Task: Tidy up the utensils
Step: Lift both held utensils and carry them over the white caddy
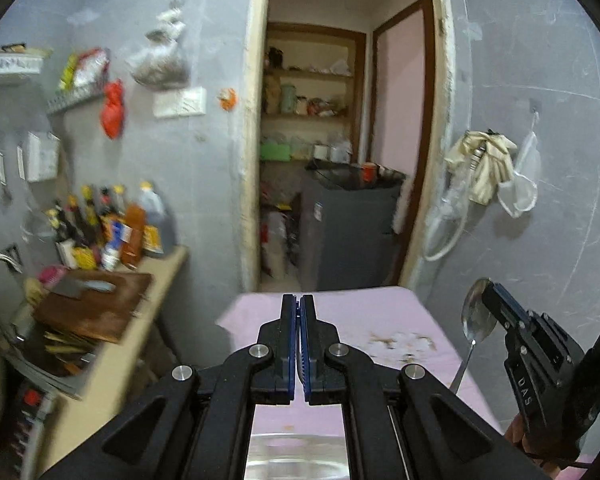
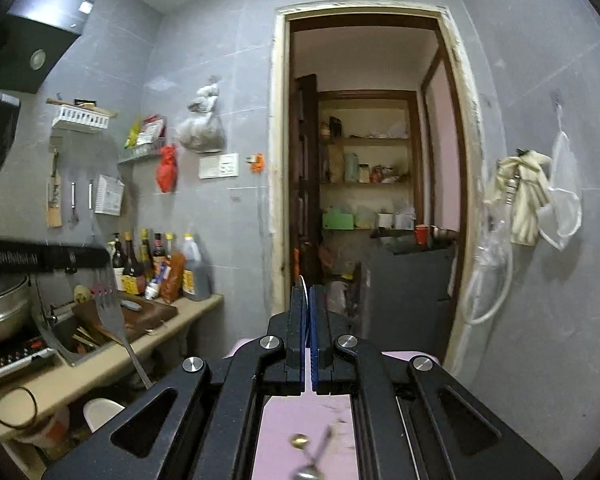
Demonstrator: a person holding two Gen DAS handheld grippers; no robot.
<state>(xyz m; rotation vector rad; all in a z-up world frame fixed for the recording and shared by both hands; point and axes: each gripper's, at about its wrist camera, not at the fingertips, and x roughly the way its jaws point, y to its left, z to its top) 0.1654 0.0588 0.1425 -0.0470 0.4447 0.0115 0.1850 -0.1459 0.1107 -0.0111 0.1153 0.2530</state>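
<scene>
Your left tool (image 1: 299,308) is clenched: its blue pads meet, and from its own camera nothing shows between them. The right wrist view, however, shows a slotted spatula (image 2: 110,312) hanging from the left tool at the far left, blade up, handle slanting down over the kitchen worktop (image 2: 100,368). The grip itself is out of sight there.

Your right tool (image 1: 490,292) is clenched on a spoon (image 1: 476,314). In the left wrist view the bowl stands up beside the pads and the handle runs down toward the pink worktop (image 1: 340,312). In its own view a thin metal edge sits between its pads (image 2: 298,312).

Both tools are raised above the pink worktop, pointing at the open doorway (image 2: 364,160). Directly beneath your right tool, a small spoon (image 2: 306,448) lies on the pink surface, blurred. Beneath your left tool a steel surface (image 1: 296,456) shows; what it is cannot be told.
</scene>
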